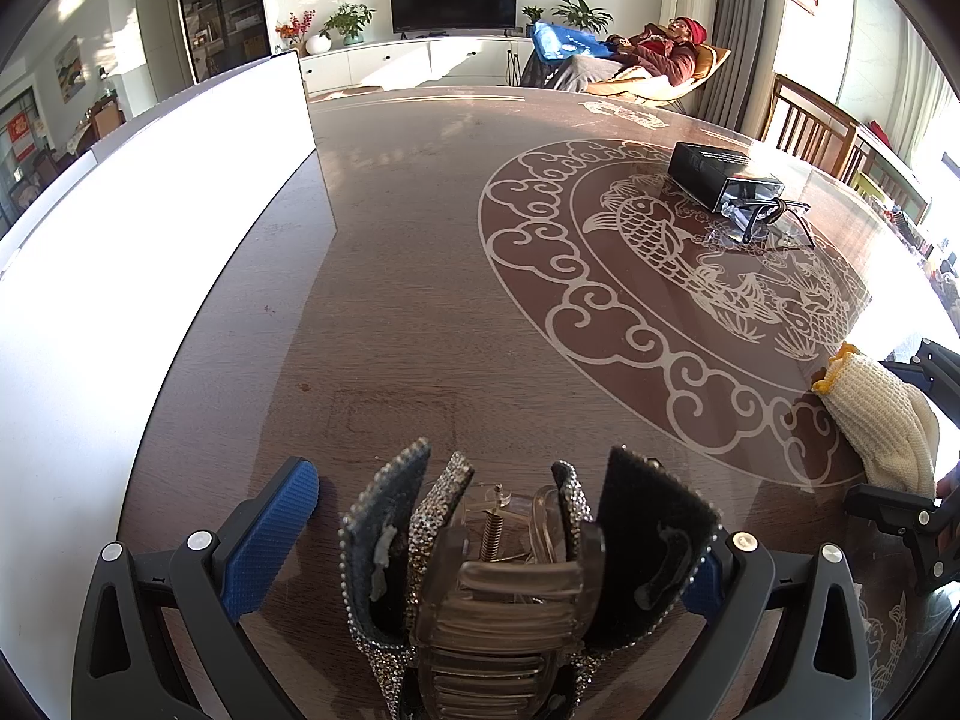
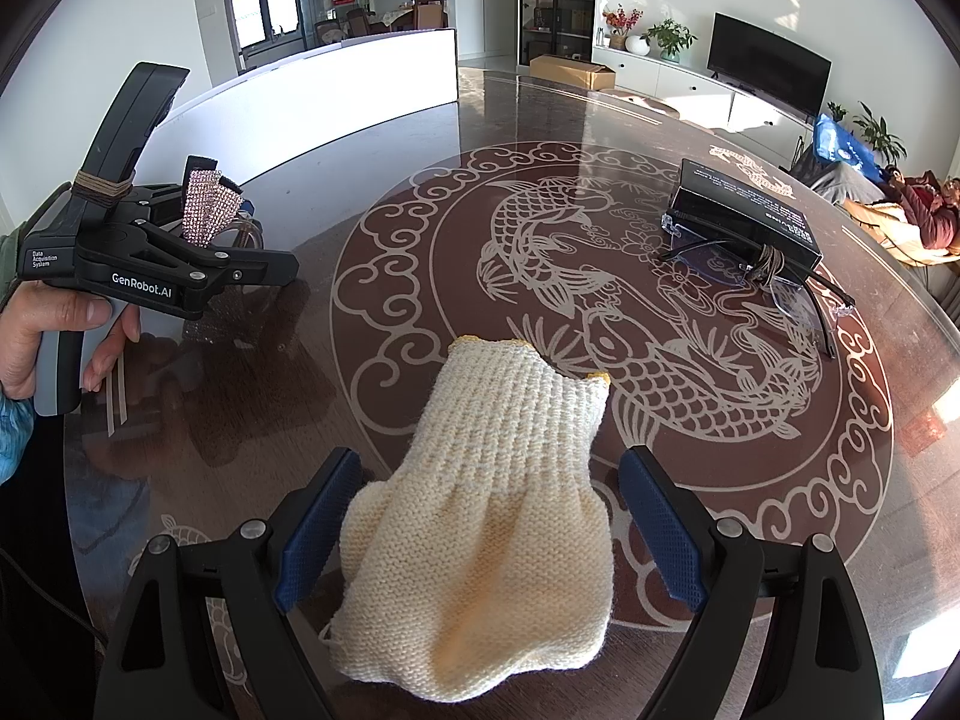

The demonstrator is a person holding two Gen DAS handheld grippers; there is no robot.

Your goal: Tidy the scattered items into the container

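Left claw (image 1: 504,546) grips one hair clip (image 1: 510,570); right claw (image 2: 489,534) spread around one glove (image 2: 480,516).

Bright daylight pours in from the windows, blowing out the white container (image 1: 150,228) and glaring on the glossy tabletop (image 2: 540,120); fisheye edges bend and darken.

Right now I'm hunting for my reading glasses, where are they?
On the far right of the table, the glasses lean against the black box, beyond the knit glove.
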